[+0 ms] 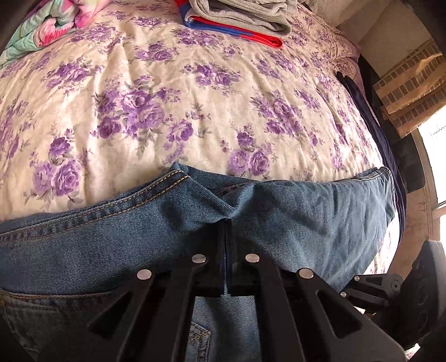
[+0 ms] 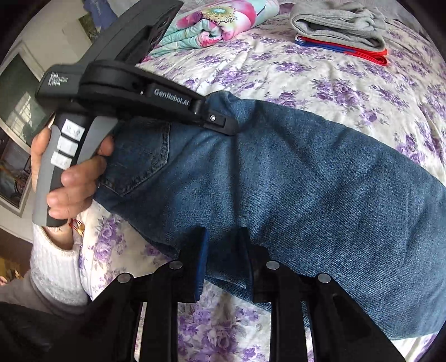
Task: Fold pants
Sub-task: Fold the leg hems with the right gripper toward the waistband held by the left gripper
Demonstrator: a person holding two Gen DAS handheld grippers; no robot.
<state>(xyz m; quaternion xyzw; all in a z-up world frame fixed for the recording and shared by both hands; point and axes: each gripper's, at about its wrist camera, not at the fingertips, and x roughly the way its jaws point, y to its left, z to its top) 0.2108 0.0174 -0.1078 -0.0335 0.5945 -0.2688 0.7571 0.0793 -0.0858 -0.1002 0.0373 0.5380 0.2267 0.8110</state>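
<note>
Two grippers, one pair of jeans, one bed. Surface: bedspread (image 1: 172, 92), cream quilted cloth printed with purple roses, wrinkled, filling most of both views. Room: pale wall with a framed picture or window at the left edge of the right wrist view; a brick-patterned panel (image 1: 409, 92) and a bright window at the right edge of the left wrist view; dark cloth (image 1: 362, 103) hangs along the bed's right edge there. Item: jeans (image 2: 292, 178), blue denim, lying flat across the near half of the bed, back pocket (image 2: 139, 158) facing up toward the left end, orange-stitched seam visible in the left wrist view. Item: left gripper (image 1: 225, 222), black, jaws clenched with a ridge of denim pinched between them at the far edge of the jeans; seen from the right wrist view as a dark handled tool (image 2: 133, 92) marked "GenRobot.AI", gripped by the person's left hand (image 2: 75, 172) in a white knit cuff. Item: right gripper (image 2: 225, 236), black with a blue pad (image 2: 202, 264) on one finger, jaws parted, straddling the near edge of the jeans; whether the fingers touch the cloth cannot be told. Containers: none in view. Stacked goods at the far side of the bed: folded grey garment (image 2: 337, 25) resting on a folded red-and-blue cloth (image 2: 348, 53); well apart from it, a rolled quilt (image 2: 220, 22) in pink and mint floral print.
</note>
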